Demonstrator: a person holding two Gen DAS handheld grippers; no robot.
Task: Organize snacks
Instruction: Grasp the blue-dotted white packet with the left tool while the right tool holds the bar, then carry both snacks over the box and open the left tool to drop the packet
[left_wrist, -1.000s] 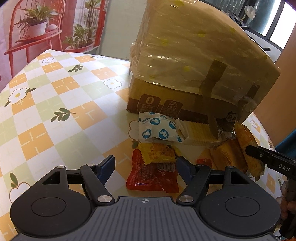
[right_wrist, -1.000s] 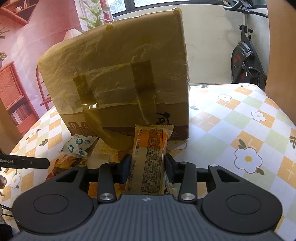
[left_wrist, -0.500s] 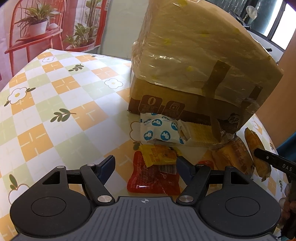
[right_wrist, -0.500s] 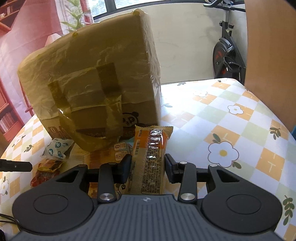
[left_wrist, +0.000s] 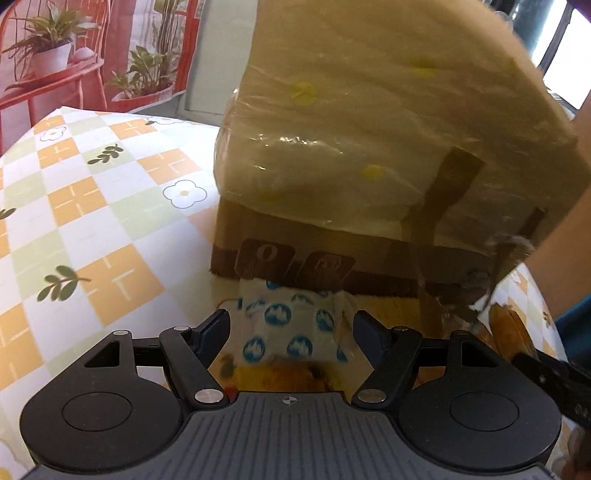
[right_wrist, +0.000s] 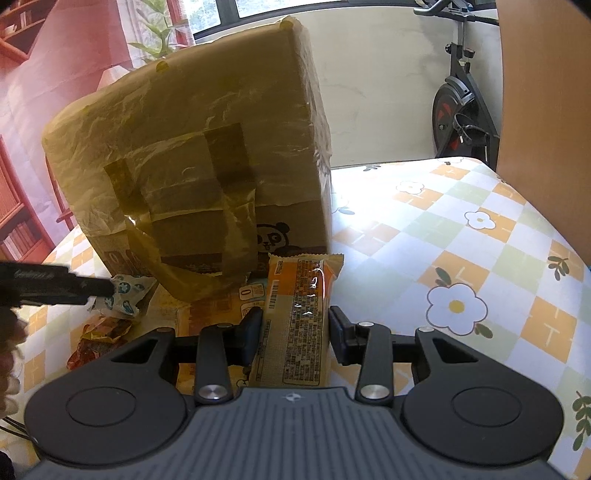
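1. Snacks lie in a small heap on the desk at the foot of the taped box; one orange bar is apart from the heap, in the right gripper.
2. Change: the left gripper has slid forward over the heap. A second ago the red and yellow packs lay between its jaws; now the blue-dotted pack does, close under the box.
3. Left jaws stand wide apart, one each side of the dotted pack, not pressing it. The view is blurred.
4. Right jaws are clamped on the orange bar as before, end pointing at the box.
5. Judgement: the left gripper seems lined up to take the dotted pack next, while the bar awaits placing. The box's loose tape hangs near and might snag.
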